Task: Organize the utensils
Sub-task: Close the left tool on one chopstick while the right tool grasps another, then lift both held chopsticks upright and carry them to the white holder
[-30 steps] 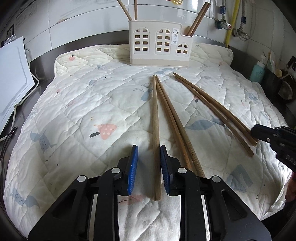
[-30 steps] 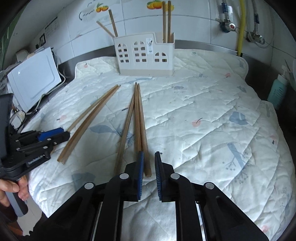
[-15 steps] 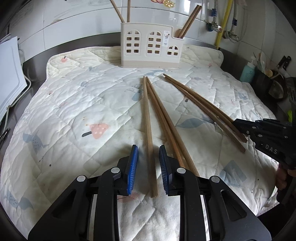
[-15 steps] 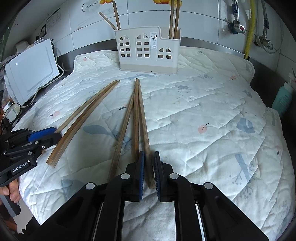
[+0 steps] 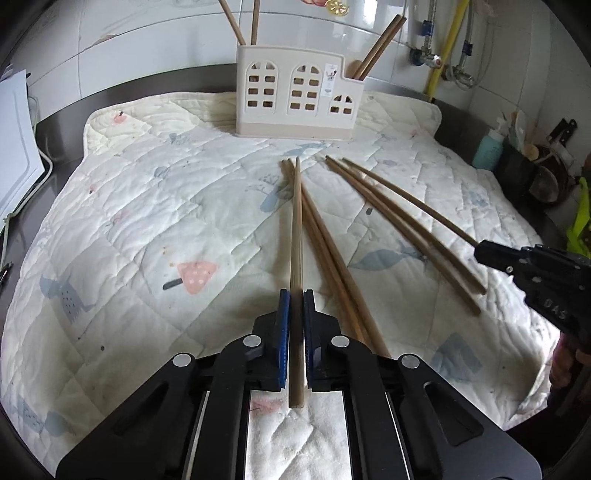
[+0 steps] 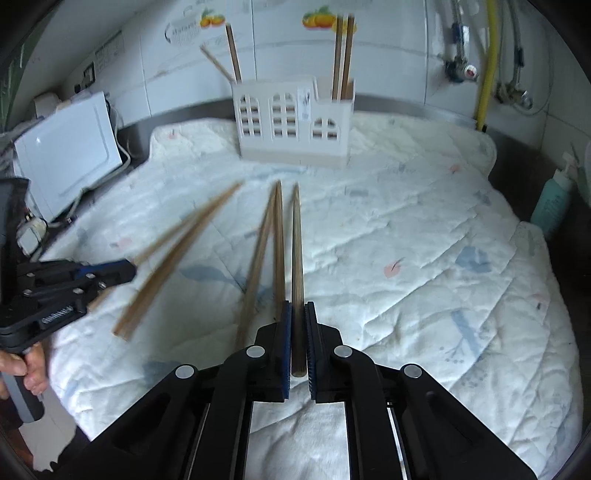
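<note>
Over quilt (image 5: 147,221) | left tongs (image 5: 296,295) level, clamping chopstick (image 5: 296,229)

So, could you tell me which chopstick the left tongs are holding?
The leftmost chopstick, pinched in the left tongs; all the others lie to its right.

chopsticks (image 5: 296,236): matt wood | quilt (image 5: 155,206): soft cloth | holder (image 5: 295,99): smooth plastic

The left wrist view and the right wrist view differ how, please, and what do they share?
Only the left wrist view shows a dark pot of utensils. Only the right wrist view shows a white appliance and fruit stickers. Both show the holder, the quilted mat, a teal bottle, and each gripper, left and right, shut on one chopstick.
</note>
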Available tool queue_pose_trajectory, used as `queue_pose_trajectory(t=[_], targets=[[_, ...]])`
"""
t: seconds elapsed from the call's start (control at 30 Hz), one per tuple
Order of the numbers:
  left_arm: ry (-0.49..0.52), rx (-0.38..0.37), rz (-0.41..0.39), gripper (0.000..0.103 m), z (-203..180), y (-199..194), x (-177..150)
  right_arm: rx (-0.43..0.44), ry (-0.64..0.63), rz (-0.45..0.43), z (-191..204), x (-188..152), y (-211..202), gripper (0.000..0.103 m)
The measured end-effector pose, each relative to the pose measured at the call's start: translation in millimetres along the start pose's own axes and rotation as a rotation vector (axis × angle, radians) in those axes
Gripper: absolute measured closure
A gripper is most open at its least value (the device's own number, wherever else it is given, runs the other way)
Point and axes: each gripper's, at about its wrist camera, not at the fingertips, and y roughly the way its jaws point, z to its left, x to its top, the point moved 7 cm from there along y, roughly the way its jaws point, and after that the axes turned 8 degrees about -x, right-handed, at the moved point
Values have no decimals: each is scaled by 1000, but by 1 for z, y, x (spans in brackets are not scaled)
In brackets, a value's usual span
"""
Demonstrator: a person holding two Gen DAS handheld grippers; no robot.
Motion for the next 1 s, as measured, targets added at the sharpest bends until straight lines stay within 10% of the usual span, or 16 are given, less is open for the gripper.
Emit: queue_pose_trajectory(t=[0.33,1.0], targets=[[3,-94,-127,98,-4,-29,35,28,45,-191,-8,63,-63,97],[102,-160,-189,98,4,-49,146,47,-39,-257,-30,225,-85,97]])
